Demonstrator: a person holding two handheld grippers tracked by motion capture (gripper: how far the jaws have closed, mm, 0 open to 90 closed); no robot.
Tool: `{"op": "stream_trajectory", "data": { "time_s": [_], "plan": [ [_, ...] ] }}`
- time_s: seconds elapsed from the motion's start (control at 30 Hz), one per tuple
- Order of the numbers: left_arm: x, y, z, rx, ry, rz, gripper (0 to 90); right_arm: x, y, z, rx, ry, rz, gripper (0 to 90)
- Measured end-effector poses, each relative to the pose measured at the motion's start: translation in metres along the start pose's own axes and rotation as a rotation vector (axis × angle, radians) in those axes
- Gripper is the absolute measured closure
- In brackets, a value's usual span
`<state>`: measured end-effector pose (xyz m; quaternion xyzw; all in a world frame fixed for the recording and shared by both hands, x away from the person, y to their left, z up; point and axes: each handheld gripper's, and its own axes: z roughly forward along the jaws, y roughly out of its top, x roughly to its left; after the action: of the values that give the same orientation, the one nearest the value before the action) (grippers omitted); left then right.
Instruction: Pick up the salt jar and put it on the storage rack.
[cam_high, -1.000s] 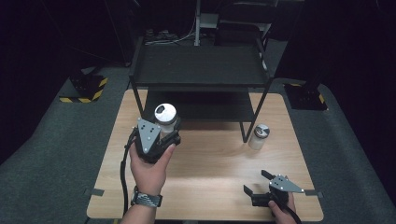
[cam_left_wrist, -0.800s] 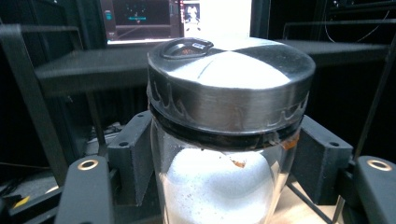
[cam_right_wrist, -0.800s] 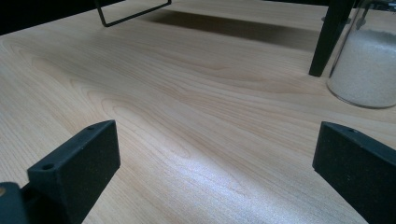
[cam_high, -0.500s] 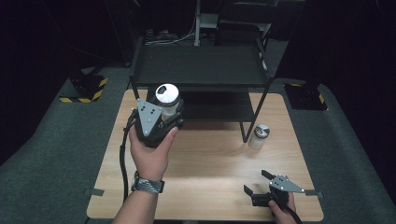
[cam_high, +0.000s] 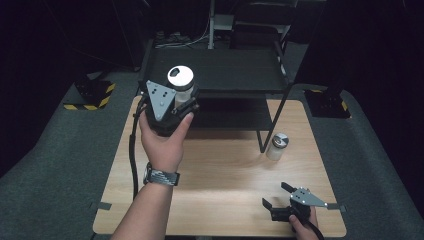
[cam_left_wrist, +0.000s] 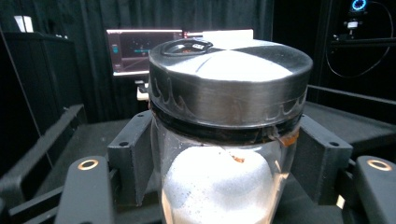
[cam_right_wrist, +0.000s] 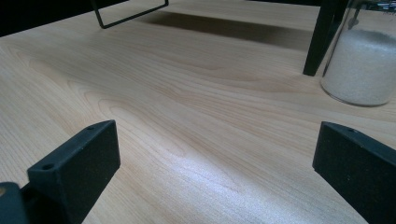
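Above table (cam_high: 215, 170), near black rack (cam_high: 220, 70): glass jar (cam_high: 181, 85) of white powder, pinched by left gripper (cam_high: 182, 100) just under metal lid (cam_left_wrist: 229, 84). Probably heavy, smooth, breakable; firm grip on body, not lid. Right gripper (cam_high: 277, 197) spread, empty, 1 more jar (cam_high: 277, 146) nearby.

I see a clear jar (cam_left_wrist: 224, 154) of white grains under a silver lid (cam_high: 180, 77), held in black jaws. A second jar (cam_high: 276, 146) matches it. The table (cam_high: 225, 180) is pale wood with wavy grain, the shelf rack (cam_high: 220, 70) black, the floor (cam_high: 60, 165) grey with yellow-and-black striped blocks (cam_high: 90, 97).
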<state>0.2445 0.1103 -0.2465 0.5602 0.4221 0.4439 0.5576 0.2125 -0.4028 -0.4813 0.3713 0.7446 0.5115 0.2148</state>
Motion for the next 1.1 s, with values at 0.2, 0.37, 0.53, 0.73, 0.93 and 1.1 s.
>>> {"op": "stream_trajectory", "data": {
  "time_s": [0.2,0.37,0.53,0.73,0.93,1.1],
  "plan": [
    [0.001,0.008,0.015,0.007,0.017,-0.004,31.3,0.000,0.000,0.000,0.002,-0.004,0.001,0.4],
    [0.005,0.013,0.031,0.025,0.027,-0.027,31.3,0.000,0.000,0.000,-0.002,-0.002,0.001,0.4],
    [0.008,0.017,0.046,0.038,0.042,-0.033,31.3,0.000,0.000,-0.001,-0.002,0.000,-0.001,0.4],
    [0.006,0.023,0.067,0.062,0.075,-0.016,31.3,-0.001,-0.001,-0.001,-0.004,-0.001,0.002,0.4],
    [0.005,0.025,0.084,0.080,0.083,-0.005,31.3,-0.001,-0.001,-0.001,-0.005,0.000,0.000,0.4],
    [0.004,0.024,0.096,0.090,0.093,-0.006,31.3,-0.002,-0.002,-0.002,-0.009,0.000,0.005,0.4]
  ]
}}
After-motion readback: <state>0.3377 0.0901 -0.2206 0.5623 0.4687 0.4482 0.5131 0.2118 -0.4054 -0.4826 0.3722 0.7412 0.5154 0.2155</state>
